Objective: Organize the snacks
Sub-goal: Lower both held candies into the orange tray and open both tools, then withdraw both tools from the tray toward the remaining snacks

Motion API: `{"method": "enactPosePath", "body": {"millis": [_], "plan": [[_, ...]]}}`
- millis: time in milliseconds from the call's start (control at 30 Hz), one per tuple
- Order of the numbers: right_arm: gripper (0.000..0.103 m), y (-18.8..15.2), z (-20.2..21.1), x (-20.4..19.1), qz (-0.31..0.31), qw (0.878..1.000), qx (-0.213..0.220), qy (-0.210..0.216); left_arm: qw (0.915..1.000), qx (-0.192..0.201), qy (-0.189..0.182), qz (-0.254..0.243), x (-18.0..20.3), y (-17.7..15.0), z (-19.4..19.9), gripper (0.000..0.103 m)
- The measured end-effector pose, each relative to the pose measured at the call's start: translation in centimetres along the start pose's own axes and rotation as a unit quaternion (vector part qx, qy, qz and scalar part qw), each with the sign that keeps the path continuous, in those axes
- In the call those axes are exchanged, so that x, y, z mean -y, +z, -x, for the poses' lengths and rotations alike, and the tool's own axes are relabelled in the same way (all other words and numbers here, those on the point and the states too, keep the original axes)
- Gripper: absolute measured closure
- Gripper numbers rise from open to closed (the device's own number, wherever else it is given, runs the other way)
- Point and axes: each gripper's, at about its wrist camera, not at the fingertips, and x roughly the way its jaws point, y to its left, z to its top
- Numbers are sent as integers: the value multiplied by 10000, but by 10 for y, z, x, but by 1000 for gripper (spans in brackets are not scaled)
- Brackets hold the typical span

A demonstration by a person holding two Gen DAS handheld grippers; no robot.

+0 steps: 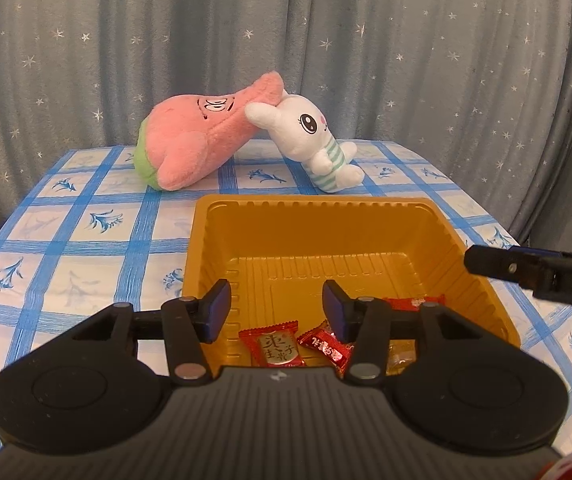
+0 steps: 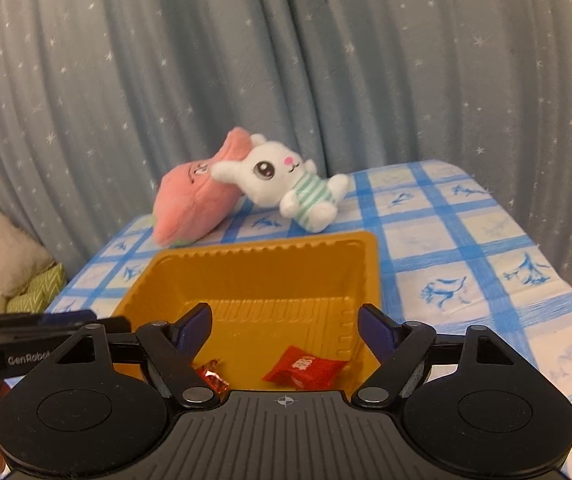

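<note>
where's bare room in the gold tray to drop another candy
The far half of the gold tray, up to its back wall, is bare. The near end is crowded with red-wrapped candies. Tablecloth right of the tray is also free. The pink plush and white bunny fill the table's back edge.

Gold plastic tray (image 1: 325,236) on table; red-wrapped candies (image 1: 274,346) at its near end.

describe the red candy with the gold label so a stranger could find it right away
Find the gold tray on the blue checked tablecloth. Along its near edge lie wrapped sweets; the red candy is the leftmost, flat, and alone carries a pale gold label with red characters.
</note>
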Motion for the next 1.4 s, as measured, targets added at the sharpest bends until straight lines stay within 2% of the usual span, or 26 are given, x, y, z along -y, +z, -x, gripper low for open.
{"method": "enactPosePath", "body": {"millis": [233, 467, 667, 1000, 1167, 1400], "plan": [[23, 3, 16, 3, -80, 9997, 195, -116, 9999, 119, -34, 22, 3, -3, 19, 56], [23, -6, 46, -3, -99, 9992, 367, -157, 9998, 109, -103, 104, 10, -22, 47, 55], [23, -30, 80, -12, -129, 9992, 327, -185, 9998, 81, -130, 133, 16, -51, 79, 53], [23, -80, 129, -26, -193, 9995, 94, -224, 9999, -13, 127, 56, 13, -112, 136, 53], [23, -109, 145, -35, 97, 9997, -127, -190, 9998, -126, 166, 50, 7, -138, 158, 53], [24, -144, 148, -56, 1020, 9930, -559, 183, 9992, -371, 130, -30, 3, -161, 166, 53]]}}
